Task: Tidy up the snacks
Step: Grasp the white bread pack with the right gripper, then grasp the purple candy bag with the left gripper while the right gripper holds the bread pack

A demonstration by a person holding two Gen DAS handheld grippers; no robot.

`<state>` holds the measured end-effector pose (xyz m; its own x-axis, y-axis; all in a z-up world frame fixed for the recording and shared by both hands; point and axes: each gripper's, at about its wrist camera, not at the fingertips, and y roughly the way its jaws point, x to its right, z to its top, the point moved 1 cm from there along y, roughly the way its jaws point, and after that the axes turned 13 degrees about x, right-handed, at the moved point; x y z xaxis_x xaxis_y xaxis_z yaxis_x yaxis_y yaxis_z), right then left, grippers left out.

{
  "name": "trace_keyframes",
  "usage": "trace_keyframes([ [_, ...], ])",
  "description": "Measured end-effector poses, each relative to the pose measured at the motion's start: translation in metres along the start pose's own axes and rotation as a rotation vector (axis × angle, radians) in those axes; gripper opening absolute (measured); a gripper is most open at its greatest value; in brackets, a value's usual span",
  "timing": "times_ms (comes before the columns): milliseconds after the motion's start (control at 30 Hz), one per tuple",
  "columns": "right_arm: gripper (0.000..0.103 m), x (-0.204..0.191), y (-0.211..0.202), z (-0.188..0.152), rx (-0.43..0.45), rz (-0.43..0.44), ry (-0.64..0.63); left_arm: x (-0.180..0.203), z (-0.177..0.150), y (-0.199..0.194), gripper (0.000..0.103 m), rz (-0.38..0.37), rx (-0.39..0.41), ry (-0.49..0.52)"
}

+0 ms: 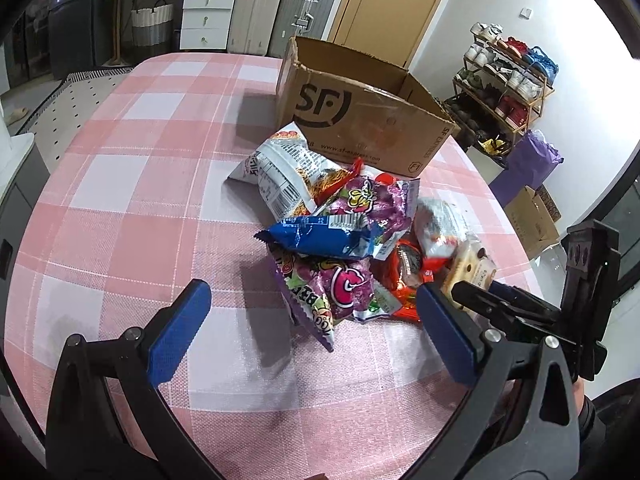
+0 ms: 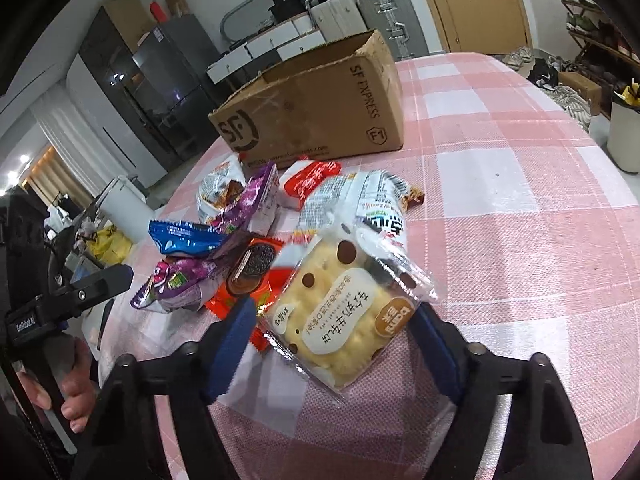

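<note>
A pile of snack packets lies on the pink checked tablecloth (image 1: pixel 132 208) in front of an open cardboard box (image 1: pixel 360 120). My right gripper (image 2: pixel 334 328) has its blue pads against both sides of a clear packet of yellow bread (image 2: pixel 344 312) at the near edge of the pile. My left gripper (image 1: pixel 312 328) stands wide open above the cloth. A purple candy bag (image 1: pixel 332 288) lies just ahead between its fingers, untouched. A blue packet (image 1: pixel 316 236), a white noodle bag (image 1: pixel 280 168) and an orange cookie packet (image 2: pixel 248 268) are also in the pile.
The box (image 2: pixel 312 108) stands behind the pile, its top open. A hand (image 2: pixel 68 392) holds the left tool at the left edge of the right wrist view. Suitcases, drawers and a shoe rack (image 1: pixel 508 92) stand beyond the table.
</note>
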<state>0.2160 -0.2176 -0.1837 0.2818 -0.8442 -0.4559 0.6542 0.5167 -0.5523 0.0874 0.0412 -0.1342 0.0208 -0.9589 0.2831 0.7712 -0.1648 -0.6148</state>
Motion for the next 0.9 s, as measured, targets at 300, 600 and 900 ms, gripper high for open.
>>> trace_keyframes([
  [300, 0.029, 0.005, -0.010, -0.006, -0.001, 0.097, 0.033, -0.005, -0.002, 0.001, 0.102, 0.008, -0.010, -0.007],
  [600, 0.021, 0.001, -0.016, -0.009, 0.011, 0.166, 0.055, -0.002, -0.004, -0.007, 0.102, 0.010, -0.006, -0.001],
  [900, 0.018, -0.007, -0.020, -0.012, 0.011, 0.216, 0.051, -0.002, -0.006, -0.012, 0.102, 0.010, -0.006, -0.001],
])
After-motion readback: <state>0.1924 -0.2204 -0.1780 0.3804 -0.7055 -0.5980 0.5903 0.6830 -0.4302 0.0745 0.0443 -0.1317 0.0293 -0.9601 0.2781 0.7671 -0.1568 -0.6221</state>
